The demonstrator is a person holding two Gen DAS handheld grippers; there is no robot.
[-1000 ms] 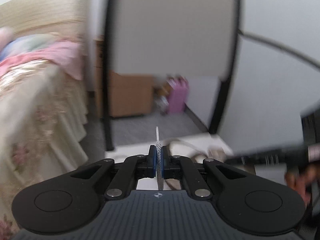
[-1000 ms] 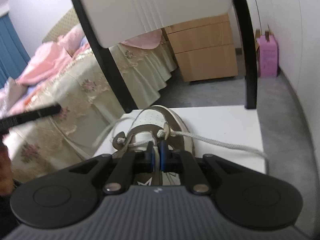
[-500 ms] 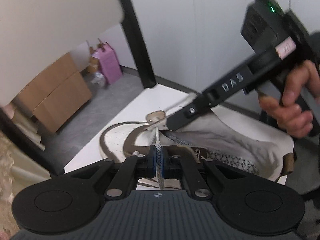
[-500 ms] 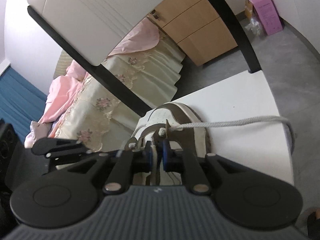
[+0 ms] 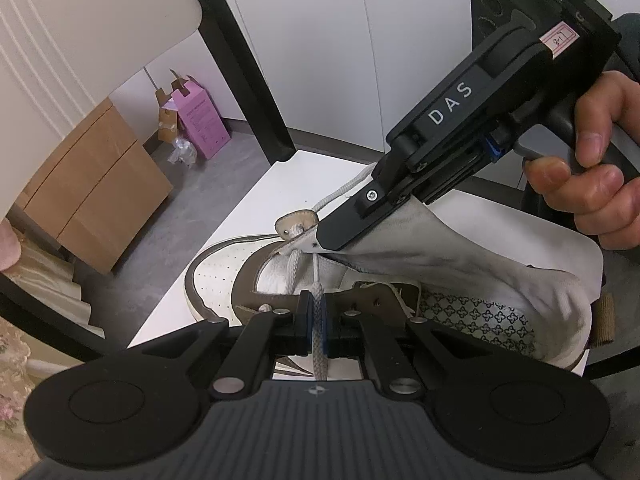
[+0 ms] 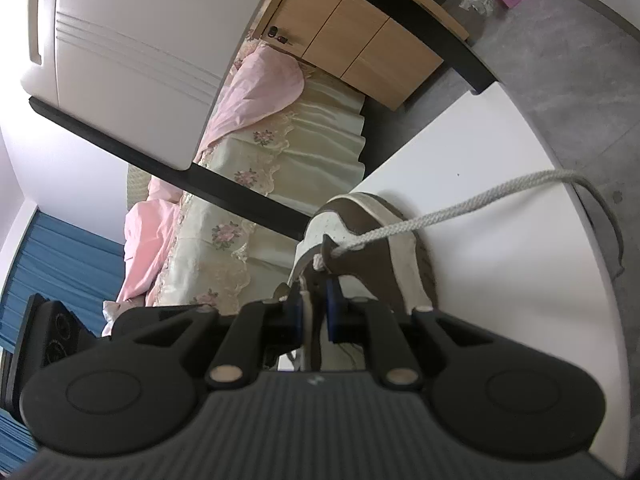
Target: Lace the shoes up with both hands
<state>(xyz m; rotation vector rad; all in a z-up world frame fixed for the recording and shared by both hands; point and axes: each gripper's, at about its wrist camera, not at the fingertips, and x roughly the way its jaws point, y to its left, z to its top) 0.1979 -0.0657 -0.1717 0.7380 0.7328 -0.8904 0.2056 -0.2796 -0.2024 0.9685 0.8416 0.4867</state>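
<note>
A white and brown shoe (image 5: pixel 224 276) lies on a white table (image 5: pixel 256 196), toe to the left. My left gripper (image 5: pixel 317 312) hangs just over its near side, shut on a grey-white lace (image 5: pixel 316 340) that comes up from the eyelets. My right gripper (image 5: pixel 320 242) reaches in from the upper right, tips at the raised brown eyelet flap (image 5: pixel 296 222). In the right wrist view the right gripper (image 6: pixel 314 312) has its jaws a little apart, with the flap's edge filling the gap between them. The other lace end (image 6: pixel 460 208) trails over the table's edge.
A person's hand (image 5: pixel 592 184) holds the right gripper's handle. A white chair back on a black frame (image 5: pixel 80 20) leans overhead. A wooden cabinet (image 5: pixel 92 184) and a pink box (image 5: pixel 200 120) stand on the grey floor. A bed (image 6: pixel 280 152) lies beyond the table.
Both grippers rolled and sank toward the shoe. The left one swung from facing the room to over the shoe, still holding the lace. The right jaws stand slightly wider.
</note>
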